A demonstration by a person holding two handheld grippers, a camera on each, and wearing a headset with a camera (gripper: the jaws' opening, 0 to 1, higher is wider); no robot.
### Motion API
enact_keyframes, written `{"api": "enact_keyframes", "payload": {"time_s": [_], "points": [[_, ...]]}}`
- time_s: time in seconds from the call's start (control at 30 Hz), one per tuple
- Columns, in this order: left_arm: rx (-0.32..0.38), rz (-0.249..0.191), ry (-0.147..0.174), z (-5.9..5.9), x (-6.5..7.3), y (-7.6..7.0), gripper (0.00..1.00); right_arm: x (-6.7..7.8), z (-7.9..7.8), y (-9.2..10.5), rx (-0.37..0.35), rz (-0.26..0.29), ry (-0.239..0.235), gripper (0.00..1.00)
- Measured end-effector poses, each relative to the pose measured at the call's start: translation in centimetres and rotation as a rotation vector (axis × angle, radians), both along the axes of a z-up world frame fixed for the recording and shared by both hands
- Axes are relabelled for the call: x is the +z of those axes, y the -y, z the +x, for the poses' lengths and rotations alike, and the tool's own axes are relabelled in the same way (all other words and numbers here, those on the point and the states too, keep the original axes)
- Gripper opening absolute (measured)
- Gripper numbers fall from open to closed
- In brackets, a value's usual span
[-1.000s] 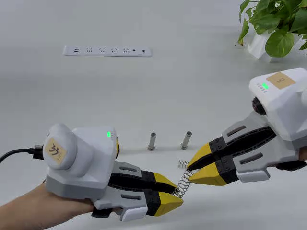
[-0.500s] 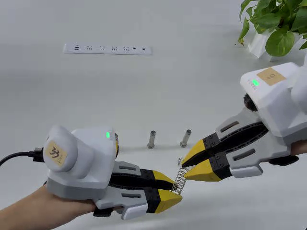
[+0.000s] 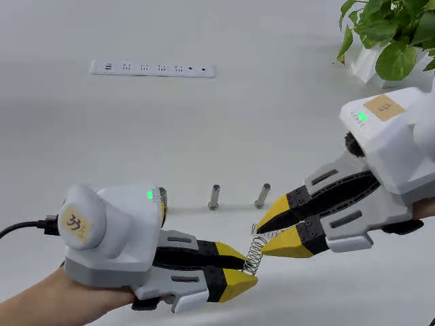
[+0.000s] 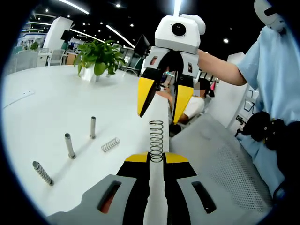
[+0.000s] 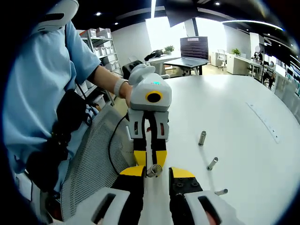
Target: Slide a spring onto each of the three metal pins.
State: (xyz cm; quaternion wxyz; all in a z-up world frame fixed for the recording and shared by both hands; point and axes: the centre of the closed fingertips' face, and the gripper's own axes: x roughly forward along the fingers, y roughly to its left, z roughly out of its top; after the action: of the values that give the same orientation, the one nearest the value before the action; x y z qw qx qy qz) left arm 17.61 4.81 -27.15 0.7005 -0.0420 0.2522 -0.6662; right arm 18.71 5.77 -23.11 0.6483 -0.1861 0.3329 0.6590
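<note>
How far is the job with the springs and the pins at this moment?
Done: one pin seems already fitted with its coil. In hand: the left claw is shut on the held spring, and the open right claw is at its free end. Left: the farther bare pin and the nearer bare pin need springs; a loose spring lies on the table.

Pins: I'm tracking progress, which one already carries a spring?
The leftmost pin in the left gripper view, coil-wrapped along its shaft; the middle pin and far pin are bare.
</note>
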Motion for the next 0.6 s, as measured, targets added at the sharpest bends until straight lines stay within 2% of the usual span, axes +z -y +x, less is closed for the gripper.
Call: {"api": "enact_keyframes", "payload": {"time_s": [0.03,0.1,0.13,0.17,0.2,0.27,0.33,0.4,0.43,0.47,0.5,0.57,0.6], "points": [[0.001,0.006,0.000,0.0,-0.1,0.0,0.06,-0.1,0.0,0.1,0.003,-0.013,0.004,0.21],[0.004,0.025,0.020,0.1,-0.3,-0.1,0.06,-0.5,0.0,0.4,0.028,-0.049,0.028,0.22],[0.015,0.055,0.056,0.5,-0.7,-0.2,0.06,-0.7,-0.1,0.5,0.035,-0.067,0.030,0.21],[0.019,0.079,0.079,0.7,-0.9,-0.3,0.06,-0.9,0.0,0.5,0.038,-0.081,0.036,0.21],[0.029,0.114,0.134,1.1,-1.1,-0.4,0.06,-1.3,0.2,0.8,0.052,-0.112,0.057,0.22],[0.020,0.151,0.198,1.3,-1.4,-0.4,0.06,-1.6,0.3,0.8,0.057,-0.127,0.070,0.22],[0.035,0.175,0.246,1.8,-1.4,-0.3,0.06,-1.9,0.7,0.8,0.066,-0.154,0.094,0.24],[0.058,0.190,0.269,2.2,-1.4,-0.2,0.06,-2.0,0.9,0.6,0.067,-0.165,0.110,0.27],[0.069,0.202,0.303,2.7,-1.4,-0.3,0.06,-2.2,1.0,0.6,0.074,-0.178,0.122,0.27],[0.062,0.221,0.312,2.7,-1.6,-0.3,0.06,-2.3,1.1,0.6,0.090,-0.192,0.140,0.27],[0.066,0.230,0.342,3.0,-1.6,-0.3,0.06,-2.2,1.0,0.5,0.091,-0.186,0.135,0.26],[0.070,0.236,0.348,3.0,-1.6,-0.1,0.06,-2.4,1.1,0.3,0.094,-0.197,0.141,0.25],[0.074,0.246,0.370,3.2,-1.6,-0.1,0.06,-2.5,1.4,0.5,0.106,-0.217,0.162,0.24]]}}
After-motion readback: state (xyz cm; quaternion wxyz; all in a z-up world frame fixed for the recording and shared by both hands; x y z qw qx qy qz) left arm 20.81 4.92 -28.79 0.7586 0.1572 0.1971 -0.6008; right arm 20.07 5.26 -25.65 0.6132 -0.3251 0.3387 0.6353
